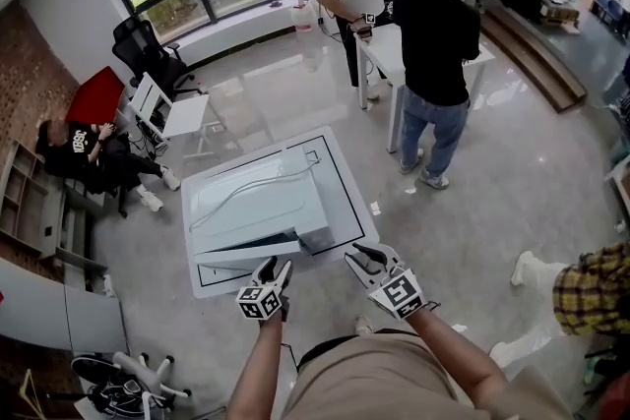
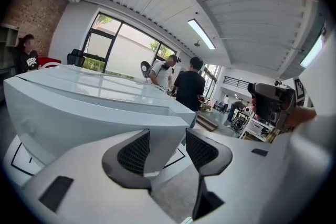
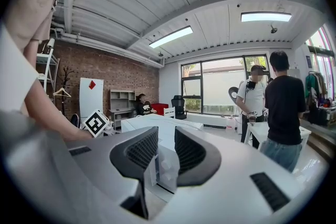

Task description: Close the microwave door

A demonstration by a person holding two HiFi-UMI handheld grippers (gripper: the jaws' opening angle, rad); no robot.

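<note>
Currently my left gripper and right gripper hang at the near side of the microwave on its table. Both pairs of jaws stand apart, holding nothing.

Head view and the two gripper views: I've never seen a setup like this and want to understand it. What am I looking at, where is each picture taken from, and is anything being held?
There is no robot here: a person holds a two-jaw gripper in each hand. The head view comes from a camera on their head, looking down at the left gripper and the right gripper. The other two pictures come from cameras riding on the grippers, each looking along its own jaws. In front of the person, a white microwave sits on a low white table. Its door seems slightly ajar, with a dark gap along the front. Both pairs of jaws stand apart and hold nothing.
</note>
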